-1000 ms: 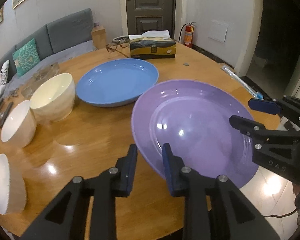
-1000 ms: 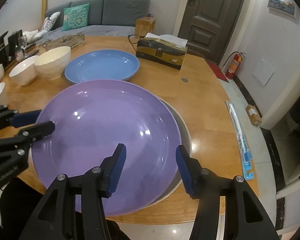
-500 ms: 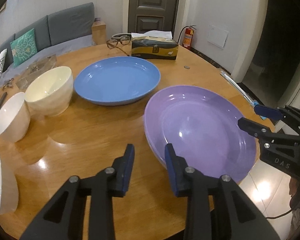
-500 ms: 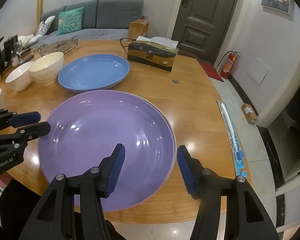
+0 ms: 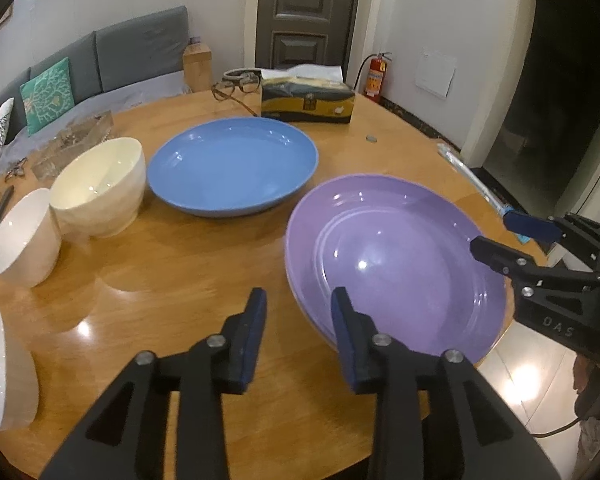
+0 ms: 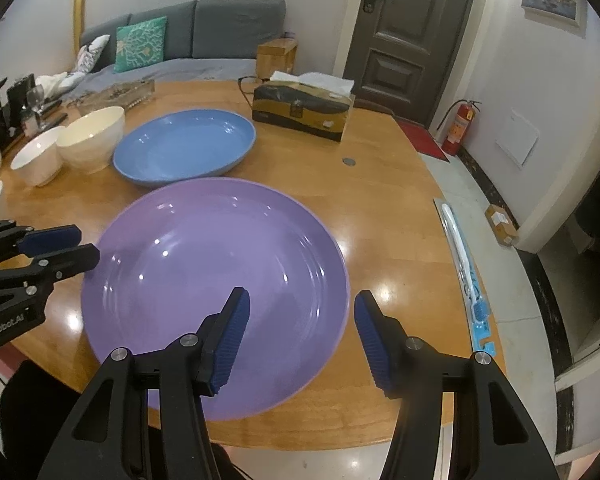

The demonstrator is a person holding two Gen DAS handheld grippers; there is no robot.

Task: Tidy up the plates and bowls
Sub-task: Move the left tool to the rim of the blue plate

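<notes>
Left gripper (image 5: 298, 312) jaws just opening, clear of purple plate (image 5: 400, 264); right gripper (image 6: 300, 328) apart, probably untouching. Withdraw level, avoid nudging rim.

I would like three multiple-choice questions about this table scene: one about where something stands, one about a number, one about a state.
1. Where is the tissue box?
A. behind the blue plate
B. on the purple plate
C. inside a bowl

2. How many plates lie on the table?
A. one
B. two
C. four

3. What is the state of the left tool?
A. shut on the purple plate
B. holding a bowl
C. open, gripping nothing

Answers: 1 A, the box stands beyond the blue plate's far rim. 2 B, one blue and one purple show. 3 C, its jaws have just been opening and its pads press on nothing.
</notes>
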